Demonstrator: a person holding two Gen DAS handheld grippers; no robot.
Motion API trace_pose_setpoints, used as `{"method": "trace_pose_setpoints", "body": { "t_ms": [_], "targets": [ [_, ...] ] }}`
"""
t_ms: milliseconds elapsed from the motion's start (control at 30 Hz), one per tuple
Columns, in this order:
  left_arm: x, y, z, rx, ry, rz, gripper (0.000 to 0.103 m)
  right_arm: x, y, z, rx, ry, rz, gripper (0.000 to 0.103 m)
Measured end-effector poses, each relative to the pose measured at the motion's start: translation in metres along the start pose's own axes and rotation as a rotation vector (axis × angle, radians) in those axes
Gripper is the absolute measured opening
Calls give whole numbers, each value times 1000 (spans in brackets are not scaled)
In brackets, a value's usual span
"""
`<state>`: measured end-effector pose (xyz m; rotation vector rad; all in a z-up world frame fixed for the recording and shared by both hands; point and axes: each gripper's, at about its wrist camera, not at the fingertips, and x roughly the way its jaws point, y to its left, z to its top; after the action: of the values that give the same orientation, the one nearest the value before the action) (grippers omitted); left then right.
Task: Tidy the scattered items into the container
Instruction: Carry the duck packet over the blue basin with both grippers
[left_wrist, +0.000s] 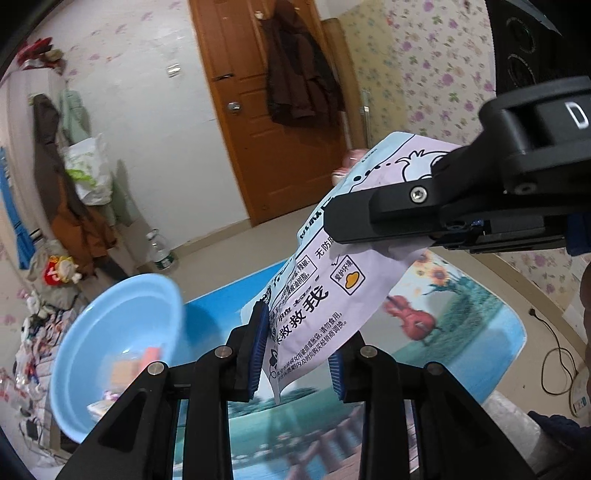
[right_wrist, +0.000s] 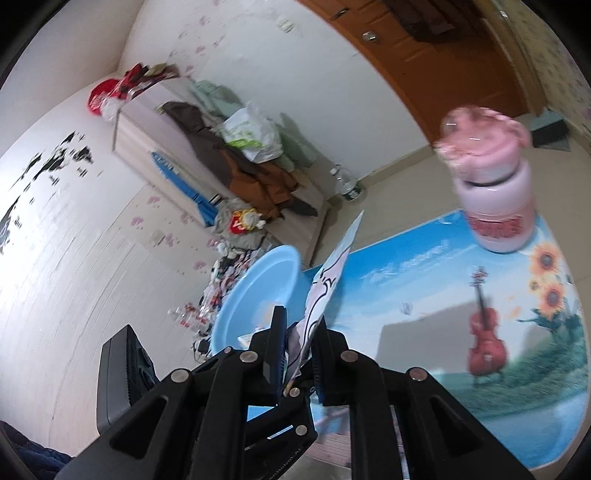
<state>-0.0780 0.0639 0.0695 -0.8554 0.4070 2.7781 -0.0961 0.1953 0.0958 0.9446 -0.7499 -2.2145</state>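
Pale lilac snack pouch (left_wrist: 332, 280), black print & cartoon, held up off surface, tilted, crumpled. Light-blue basin (left_wrist: 110, 339) at its 9 o'clock, few small items inside. Pink-lidded jar (right_wrist: 495, 192) upright, 2 o'clock in right view.

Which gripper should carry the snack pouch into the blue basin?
Left, probably. The left gripper clamps the pale lilac printed snack pouch right beside the light blue plastic basin. The right gripper pinches the far end, farther from the rim.
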Motion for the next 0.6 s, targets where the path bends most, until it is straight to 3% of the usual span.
{"method": "trace_pose_setpoints", "body": {
  "t_ms": [367,600],
  "targets": [
    [-23,70,-14,-59,-16,105,31,59,67,-1,-109,66,75,13],
    [-25,112,-31,-100,26,162,32,109,93,-6,-146,123,104,13]
  ]
}}
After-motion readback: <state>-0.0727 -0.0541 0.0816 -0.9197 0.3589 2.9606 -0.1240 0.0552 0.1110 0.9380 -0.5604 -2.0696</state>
